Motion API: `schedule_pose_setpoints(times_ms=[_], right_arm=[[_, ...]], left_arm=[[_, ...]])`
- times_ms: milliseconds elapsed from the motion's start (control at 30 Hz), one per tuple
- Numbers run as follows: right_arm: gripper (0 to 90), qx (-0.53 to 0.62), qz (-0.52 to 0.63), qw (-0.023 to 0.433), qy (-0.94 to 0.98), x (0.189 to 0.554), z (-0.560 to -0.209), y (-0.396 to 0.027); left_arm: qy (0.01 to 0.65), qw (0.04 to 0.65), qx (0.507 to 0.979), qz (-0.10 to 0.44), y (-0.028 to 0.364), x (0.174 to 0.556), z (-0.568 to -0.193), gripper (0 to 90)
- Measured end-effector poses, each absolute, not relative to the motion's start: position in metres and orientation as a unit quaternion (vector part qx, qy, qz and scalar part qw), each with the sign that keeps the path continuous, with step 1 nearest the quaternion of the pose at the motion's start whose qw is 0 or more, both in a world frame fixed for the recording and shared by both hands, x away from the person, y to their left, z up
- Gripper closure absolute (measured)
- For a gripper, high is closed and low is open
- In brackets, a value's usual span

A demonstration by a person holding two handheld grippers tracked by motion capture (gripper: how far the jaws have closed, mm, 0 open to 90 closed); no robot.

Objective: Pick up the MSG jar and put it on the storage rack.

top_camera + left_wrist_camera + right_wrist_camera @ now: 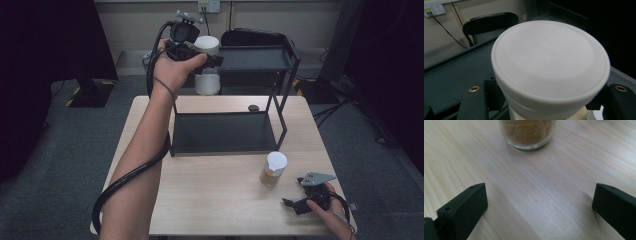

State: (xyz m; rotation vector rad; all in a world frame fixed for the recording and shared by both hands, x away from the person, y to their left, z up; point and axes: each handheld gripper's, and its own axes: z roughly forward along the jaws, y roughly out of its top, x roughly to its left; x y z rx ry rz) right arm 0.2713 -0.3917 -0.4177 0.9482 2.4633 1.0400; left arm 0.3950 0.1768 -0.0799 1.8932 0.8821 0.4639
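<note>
The person's left claw point(212, 60) is lifted high over the far side of the bench point(220, 200), beside the top tier of a black two-tier shelf rack point(277, 107). It is clamped on a white-lidded jar point(207, 70), the jaws pressing its sides just under the lid. In the left gripper view the round white lid point(550, 58) bulks up close between the two black jaws, its flat face turned up and tipped a little toward the camera. The jar stands upright in the grip, long axis running top to bottom, lid uppermost, base hanging free above the bench near the rack's top shelf point(255, 57). Its body below the claw looks white or frosted; what is inside I cannot make out.

Down at the near right corner of the bench, the right claw point(295, 202) rests low in the person's hand, jaws spread wide with nothing between them. Ahead of it stands a second jar point(273, 169), also upright, white lid on top, clear glass below holding a brown powder. The right gripper view shows its glass base point(527, 133) on the pale wood, well apart from the open jaws.

A black chair point(255, 37) sits behind the rack.
</note>
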Motion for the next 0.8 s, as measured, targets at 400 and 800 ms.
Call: schedule_pose_setpoints(times_ms=[400, 800], right_arm=[[0.0, 0.330, 0.362, 0.152, 0.858, 0.271, -0.418, -0.392], [0.0, 0.331, 0.362, 0.151, 0.858, 0.271, -0.418, -0.392]], left_arm=[[0.374, 0.474, 0.772, 0.199, 0.172, 0.412, -0.059, 34.5], [0.389, 0.470, 0.765, 0.207, 0.170, 0.435, -0.051, 34.4]])
